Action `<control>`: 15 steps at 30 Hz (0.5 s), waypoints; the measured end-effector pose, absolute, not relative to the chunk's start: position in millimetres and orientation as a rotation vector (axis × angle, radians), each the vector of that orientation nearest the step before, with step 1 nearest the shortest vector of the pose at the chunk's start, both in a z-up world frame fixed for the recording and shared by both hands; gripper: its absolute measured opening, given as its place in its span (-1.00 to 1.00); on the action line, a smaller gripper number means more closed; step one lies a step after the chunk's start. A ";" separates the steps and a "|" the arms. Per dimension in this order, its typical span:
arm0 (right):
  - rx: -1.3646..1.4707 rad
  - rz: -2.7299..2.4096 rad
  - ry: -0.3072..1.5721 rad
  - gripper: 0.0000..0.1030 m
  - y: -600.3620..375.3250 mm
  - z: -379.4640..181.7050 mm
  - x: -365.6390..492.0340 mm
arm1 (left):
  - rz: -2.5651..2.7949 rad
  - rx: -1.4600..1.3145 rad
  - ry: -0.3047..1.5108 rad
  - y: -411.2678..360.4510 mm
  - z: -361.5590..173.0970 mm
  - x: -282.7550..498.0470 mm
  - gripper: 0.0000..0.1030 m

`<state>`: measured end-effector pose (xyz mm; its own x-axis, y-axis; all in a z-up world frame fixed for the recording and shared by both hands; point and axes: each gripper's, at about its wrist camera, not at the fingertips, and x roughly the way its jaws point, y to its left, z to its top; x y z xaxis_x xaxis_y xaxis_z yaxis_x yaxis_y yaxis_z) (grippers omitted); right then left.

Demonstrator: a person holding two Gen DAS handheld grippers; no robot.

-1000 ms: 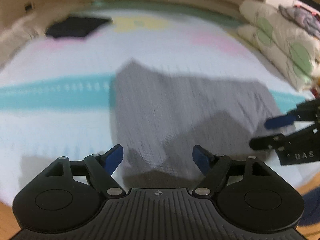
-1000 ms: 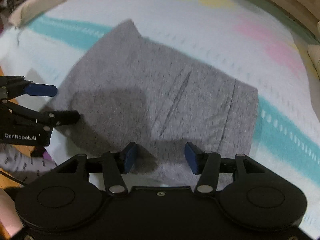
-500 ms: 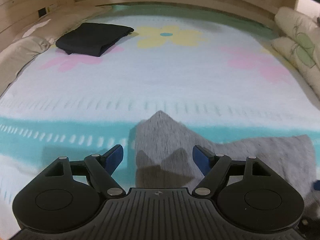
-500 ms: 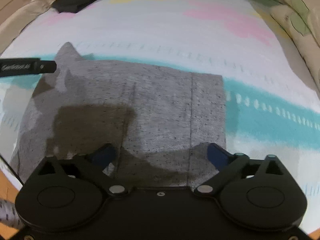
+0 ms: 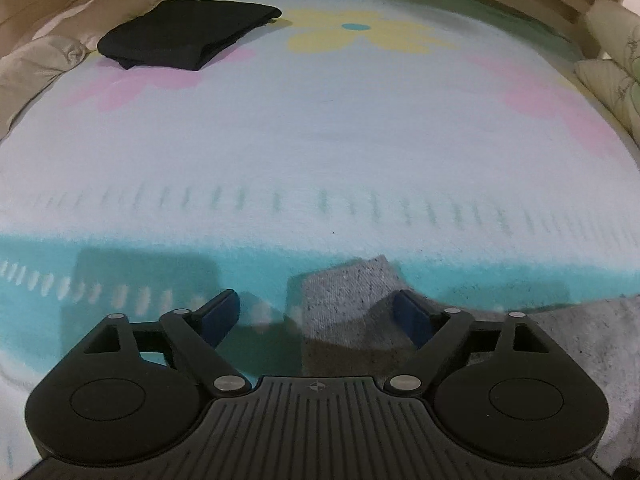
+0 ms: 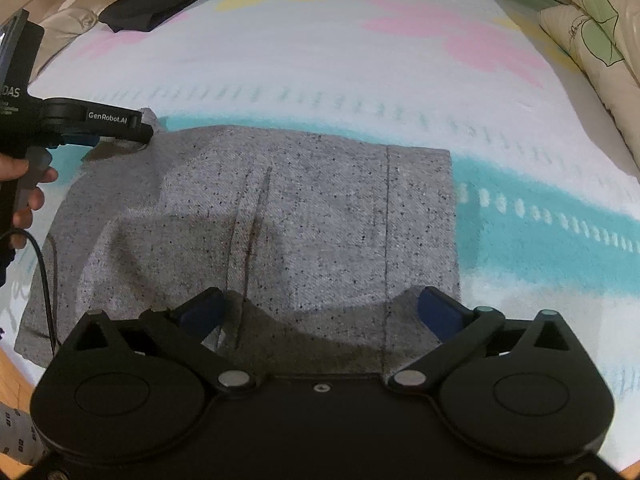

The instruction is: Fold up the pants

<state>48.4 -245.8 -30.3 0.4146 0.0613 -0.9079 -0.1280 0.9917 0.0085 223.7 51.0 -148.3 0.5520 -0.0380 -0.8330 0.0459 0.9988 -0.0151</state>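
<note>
Grey speckled pants (image 6: 304,216) lie flat on the bed, folded into a rough rectangle. Their far left corner (image 5: 352,300) pokes up between the fingers of my left gripper (image 5: 316,312), which is open and low over that corner. In the right wrist view the left gripper (image 6: 132,132) sits at that same corner. My right gripper (image 6: 320,308) is open wide over the near edge of the pants, above the waistband seam, holding nothing.
The bed has a white cover (image 5: 320,140) with teal stripe, pink and yellow flowers. A folded black garment (image 5: 184,36) lies at the far left. Pillows (image 6: 588,28) line the right side, a beige cushion (image 5: 36,64) the left.
My left gripper has moved forward to the far left corner of the pants, which now sits between its fingers. My right gripper has opened wider and swung over the near edge.
</note>
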 end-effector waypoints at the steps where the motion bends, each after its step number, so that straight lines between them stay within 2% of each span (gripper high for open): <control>1: -0.065 0.121 1.137 1.00 -245.9 -32.6 50.8 | -0.053 0.012 0.989 51.1 -146.6 223.9 0.67; 7: -0.061 0.139 1.149 1.00 -242.0 -40.7 65.1 | -0.056 -0.022 0.970 59.7 -119.7 215.7 0.65; 15: -0.061 0.148 1.151 1.00 -248.1 -35.0 60.3 | -0.030 -0.011 0.994 63.9 -105.4 137.9 0.65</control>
